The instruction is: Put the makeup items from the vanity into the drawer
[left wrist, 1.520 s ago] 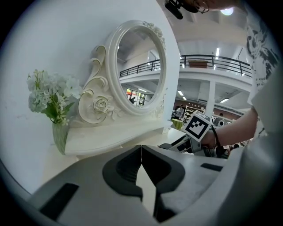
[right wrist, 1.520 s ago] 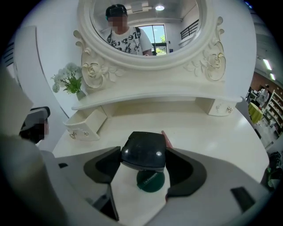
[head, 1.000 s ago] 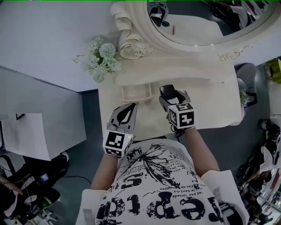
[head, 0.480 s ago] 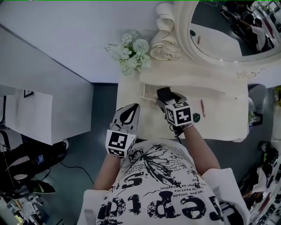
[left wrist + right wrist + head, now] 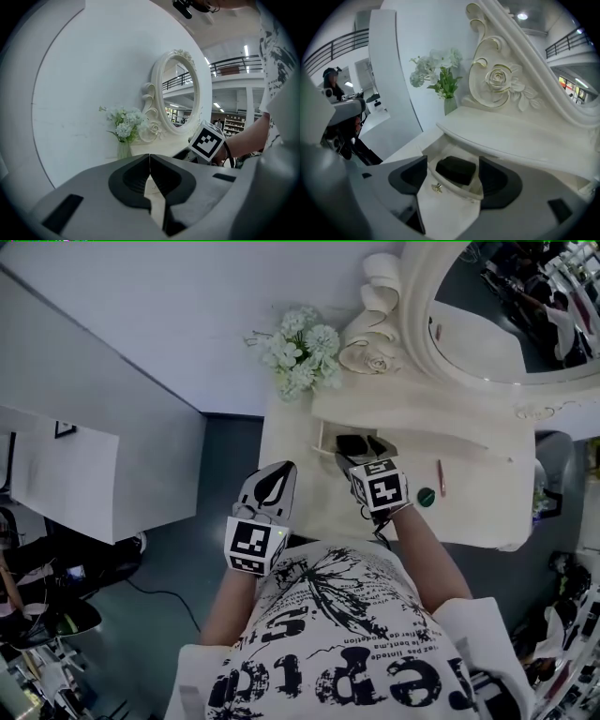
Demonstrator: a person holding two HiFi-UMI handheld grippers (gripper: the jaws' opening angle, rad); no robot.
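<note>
Right gripper (image 5: 451, 180): jaws wide apart, empty, over the open drawer (image 5: 449, 191), where a black compact (image 5: 461, 165) lies. Left gripper (image 5: 149, 176): jaws closed on nothing, lower left. Pink pencil (image 5: 441, 476) and green round item (image 5: 426, 496) lie on the counter (image 5: 473, 512), right of centre; a hasty pinch could likely roll the thin pencil away.

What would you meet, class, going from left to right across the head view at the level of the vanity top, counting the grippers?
left gripper → right gripper → round dark green item → pink stick. The flowers are left out because they overlap the left gripper's span.
</note>
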